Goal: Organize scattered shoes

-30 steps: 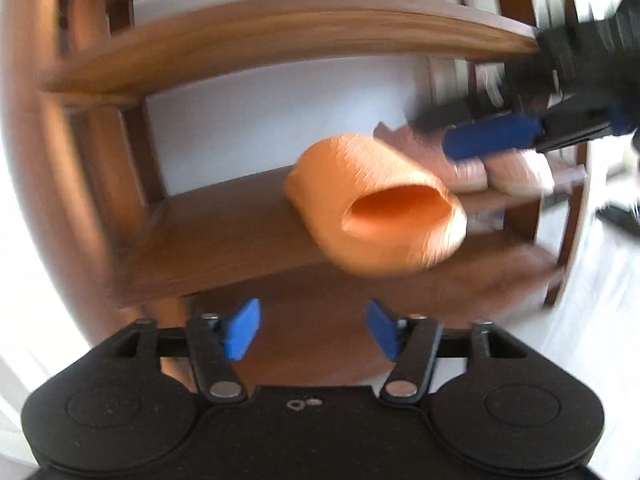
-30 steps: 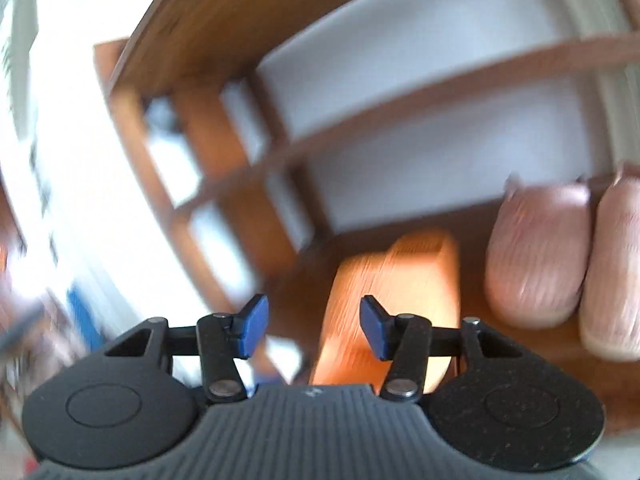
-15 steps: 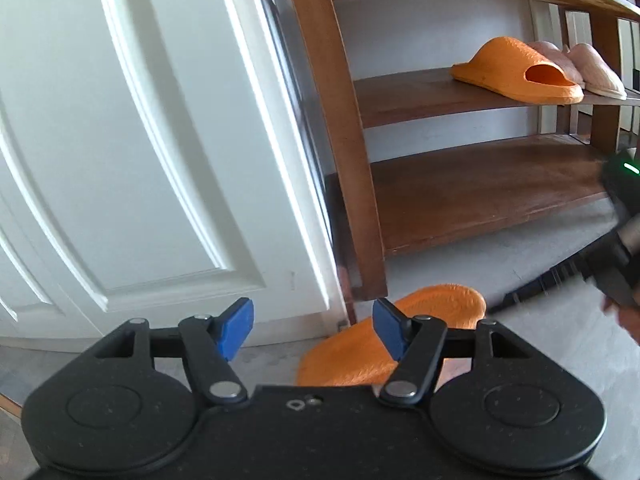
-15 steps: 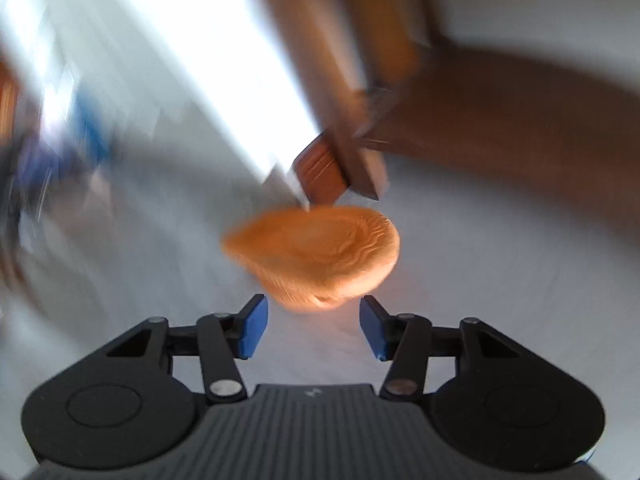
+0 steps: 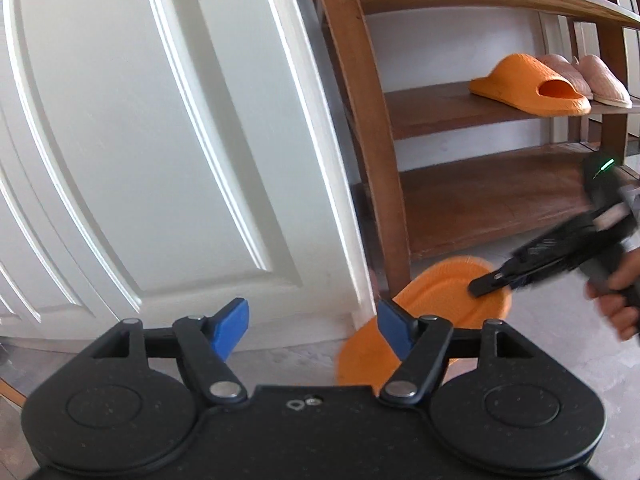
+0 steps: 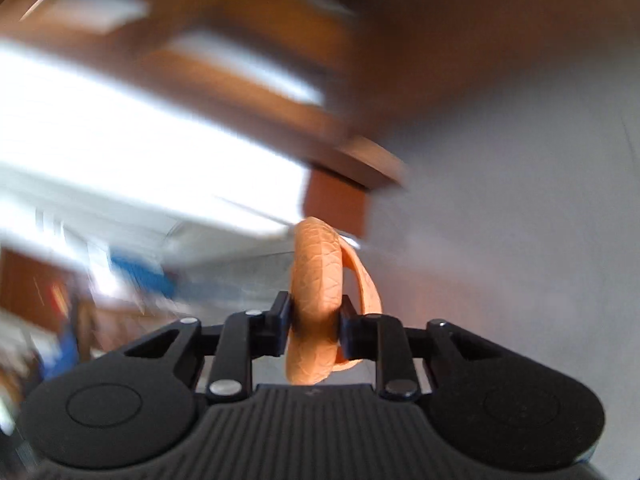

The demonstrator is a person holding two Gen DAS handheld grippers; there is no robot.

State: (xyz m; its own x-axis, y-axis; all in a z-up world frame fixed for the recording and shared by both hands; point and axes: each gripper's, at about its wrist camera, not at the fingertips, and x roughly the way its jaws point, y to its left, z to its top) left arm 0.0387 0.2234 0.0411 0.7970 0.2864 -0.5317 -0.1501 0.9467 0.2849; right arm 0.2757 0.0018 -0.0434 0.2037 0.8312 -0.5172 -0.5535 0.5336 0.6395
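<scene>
Two orange slippers: one point(image 5: 528, 86) sits on the rack's middle shelf point(image 5: 436, 108) at 2 o'clock beside two pink slippers point(image 5: 588, 78); the right claw point(image 6: 316, 320) grips the other point(image 6: 316, 280) at the floor. The left claw point(image 5: 312, 330) gapes, holding nothing.

The left claw point(image 5: 313, 330) has bright blue fingertip pads on matte black arms with silver rivets. At two o'clock a plain orange slipper point(image 5: 528, 84) sits on the reddish-brown wooden shoe rack point(image 5: 460, 108), with two pale pink slippers point(image 5: 592, 80) of a fine woven pattern just beside it. At nine to twelve o'clock stands a plain white panelled door point(image 5: 160, 140). The floor point(image 5: 560, 360) is mottled pale grey. At four o'clock the second orange slipper point(image 5: 436, 300) shows its ridged sole; in the right wrist view its orange skin point(image 6: 316, 292) bears a crackled line pattern. The right claw point(image 6: 315, 322) is black, its body ribbed, and a small green light glows on its black housing point(image 5: 604, 172).
</scene>
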